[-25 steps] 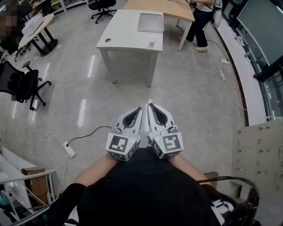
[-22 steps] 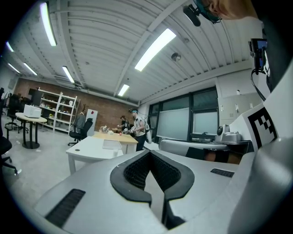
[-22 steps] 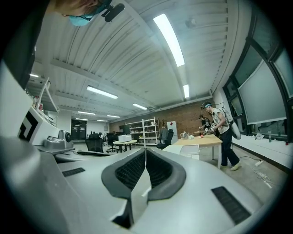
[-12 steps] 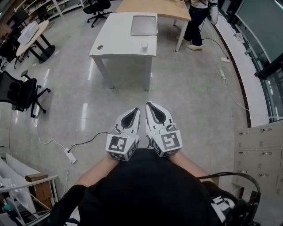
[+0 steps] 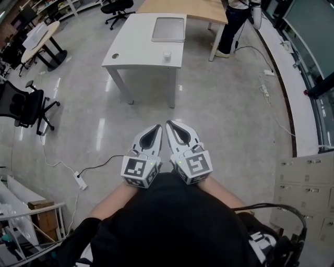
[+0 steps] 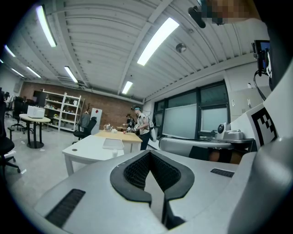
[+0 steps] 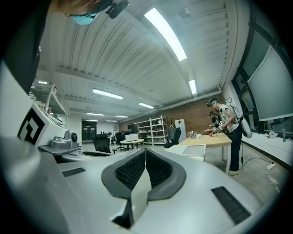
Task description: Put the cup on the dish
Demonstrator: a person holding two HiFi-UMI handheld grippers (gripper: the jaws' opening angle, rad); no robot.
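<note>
A small white cup [image 5: 167,53] stands near the front edge of a white table [image 5: 136,51] far ahead of me. Behind it on the same table lies a flat grey dish [image 5: 168,29], shaped like a tray. The left gripper view shows the cup [image 6: 114,154] and dish [image 6: 113,143] small in the distance. Only the dish [image 7: 194,150] shows in the right gripper view. My left gripper [image 5: 156,127] and right gripper [image 5: 169,124] are side by side close to my body. Both point toward the table, and both are shut and hold nothing.
Grey floor lies between me and the table. A power strip [image 5: 81,180] with its cable lies at left. Black office chairs [image 5: 23,107] and a round table [image 5: 42,35] stand at left. A person [image 5: 233,21] works at a wooden table [image 5: 182,6]. Cabinets [image 5: 308,182] line the right.
The white table with cup and dish has shifted left in the head view. Both grippers have travelled on together over the floor, still shut and side by side.
</note>
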